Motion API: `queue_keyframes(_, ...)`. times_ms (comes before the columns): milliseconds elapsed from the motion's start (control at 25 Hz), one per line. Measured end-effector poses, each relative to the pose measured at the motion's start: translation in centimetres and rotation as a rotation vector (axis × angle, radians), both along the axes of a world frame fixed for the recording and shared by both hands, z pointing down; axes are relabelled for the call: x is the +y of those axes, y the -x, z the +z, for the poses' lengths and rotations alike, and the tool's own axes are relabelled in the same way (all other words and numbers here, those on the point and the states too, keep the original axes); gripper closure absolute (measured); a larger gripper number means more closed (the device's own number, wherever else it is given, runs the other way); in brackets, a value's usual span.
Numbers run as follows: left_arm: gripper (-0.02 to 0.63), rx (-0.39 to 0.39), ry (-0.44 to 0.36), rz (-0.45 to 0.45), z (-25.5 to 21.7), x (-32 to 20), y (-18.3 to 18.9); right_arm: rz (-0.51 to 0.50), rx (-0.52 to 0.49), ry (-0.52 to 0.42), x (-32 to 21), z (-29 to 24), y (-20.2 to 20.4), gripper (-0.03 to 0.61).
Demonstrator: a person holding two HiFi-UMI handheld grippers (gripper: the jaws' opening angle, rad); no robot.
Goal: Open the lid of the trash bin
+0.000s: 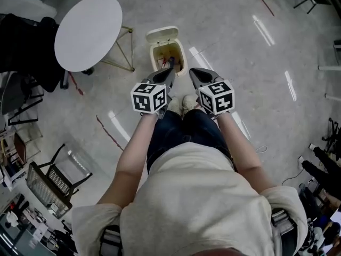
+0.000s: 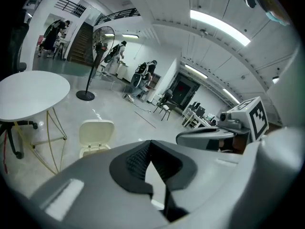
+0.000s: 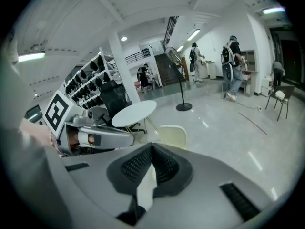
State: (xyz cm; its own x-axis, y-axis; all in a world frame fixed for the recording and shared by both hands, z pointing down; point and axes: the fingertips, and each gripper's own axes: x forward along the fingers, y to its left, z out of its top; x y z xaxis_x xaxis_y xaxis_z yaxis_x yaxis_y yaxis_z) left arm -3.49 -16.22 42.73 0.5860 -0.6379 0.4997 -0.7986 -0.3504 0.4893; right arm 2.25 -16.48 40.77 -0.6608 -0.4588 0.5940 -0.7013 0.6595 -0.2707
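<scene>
Ahead, lid (image 1: 162,34) upright near table (image 1: 88,32).

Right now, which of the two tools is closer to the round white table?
Left. The left tool sits to the right of the round white table; the right tool is farther right still, beyond the left one.

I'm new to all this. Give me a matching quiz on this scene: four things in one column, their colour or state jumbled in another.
Things:
1. bin lid
2. round table
3. left tool
4. floor fan

Descriptions:
A. black, on a stand
B. shut, holding nothing
C. white top, thin legs
D. tipped up, open

Pairs: 1-D, 2-C, 3-B, 4-A
</scene>
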Motion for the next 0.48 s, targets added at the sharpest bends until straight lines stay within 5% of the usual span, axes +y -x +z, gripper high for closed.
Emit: queue_keyframes(480,0.604,0.05,-0.181,-0.002,-8.0,-1.3,-0.2,-0.051,-0.116,-0.223,-2.0,-10.4,1.2,0.571)
